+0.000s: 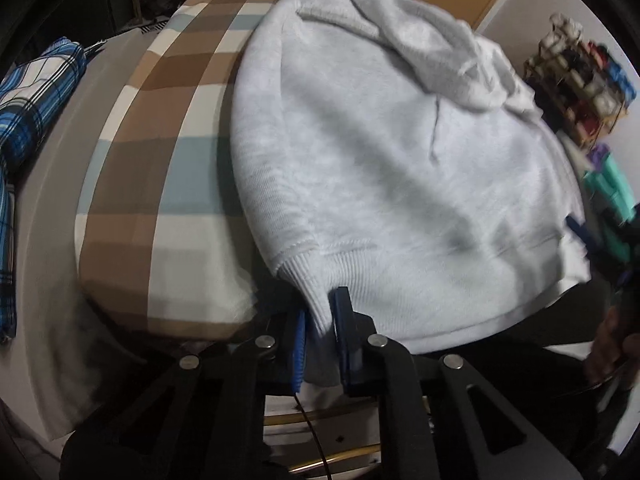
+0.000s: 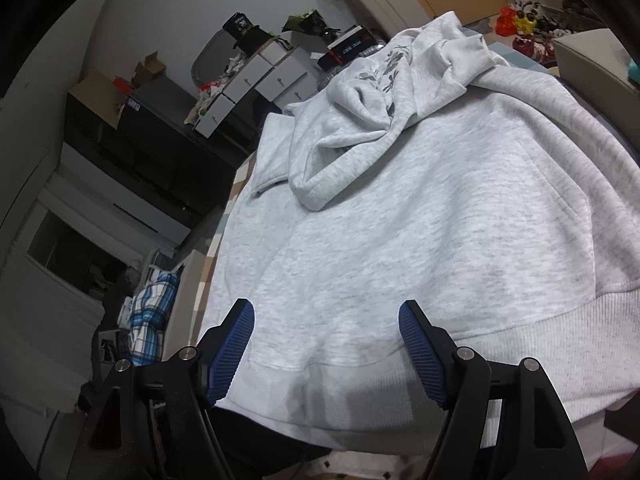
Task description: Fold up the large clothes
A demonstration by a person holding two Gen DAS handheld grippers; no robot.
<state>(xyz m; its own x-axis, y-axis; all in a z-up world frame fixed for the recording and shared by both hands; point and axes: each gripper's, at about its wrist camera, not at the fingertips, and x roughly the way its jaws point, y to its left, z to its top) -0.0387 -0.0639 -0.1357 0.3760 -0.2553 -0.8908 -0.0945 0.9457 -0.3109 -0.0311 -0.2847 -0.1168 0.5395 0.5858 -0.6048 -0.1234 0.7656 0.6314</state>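
Note:
A light grey hoodie (image 1: pixel 380 168) lies spread on a bed with a brown, white and blue checked cover (image 1: pixel 160 168). Its hood and sleeves are bunched at the far end. My left gripper (image 1: pixel 320 320) is shut on the ribbed hem corner of the hoodie, with the cloth pinched between the blue pads. In the right wrist view the hoodie (image 2: pixel 400 220) fills the middle. My right gripper (image 2: pixel 326 320) is open, its blue pads wide apart just above the hem, holding nothing. The right gripper also shows at the right edge of the left wrist view (image 1: pixel 592 240).
A blue plaid cloth (image 1: pixel 28 92) lies on the grey surface left of the bed and also shows in the right wrist view (image 2: pixel 150 316). A rack of bottles (image 1: pixel 576 80) stands at the right. Dark cabinets with boxes (image 2: pixel 140 120) line the far wall.

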